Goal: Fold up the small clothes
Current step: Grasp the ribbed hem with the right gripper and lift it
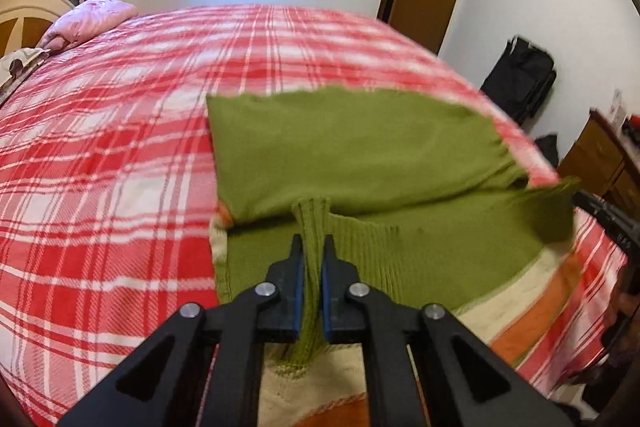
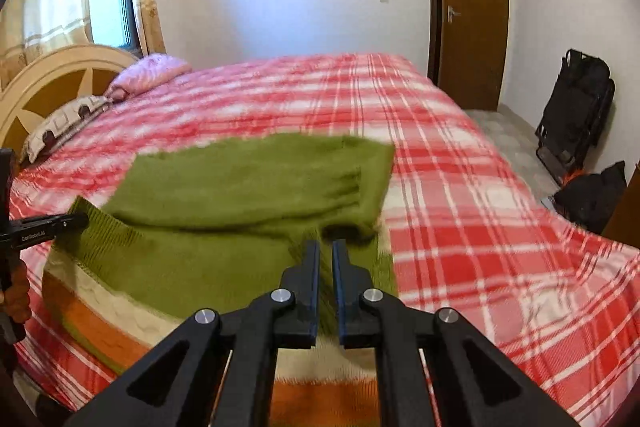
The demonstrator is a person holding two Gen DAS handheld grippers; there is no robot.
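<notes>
Green knitted sweater (image 1: pixel 352 151) with cream and orange stripes, on checked bedspread (image 1: pixel 104 163); ribbed hem pinched in left gripper (image 1: pixel 313 247), right gripper (image 2: pixel 326 251) likewise clamping knit.

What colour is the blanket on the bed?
The blanket is red and white plaid, with pinkish bands. The right wrist view shows it best.

Green knit sweater (image 2: pixel 240 187) with cream and orange stripes, lying partly folded near the foot-side edge of bed (image 2: pixel 500 227) under red plaid cover. Right gripper (image 2: pixel 326 251) clamped on a green fold of knit at its near edge. Left gripper (image 2: pixel 78 221) pinching ribbed hem at sweater's left corner. Pink pillow (image 2: pixel 152 71) at headboard end. Brown door (image 2: pixel 472 11) beyond far corner.
</notes>
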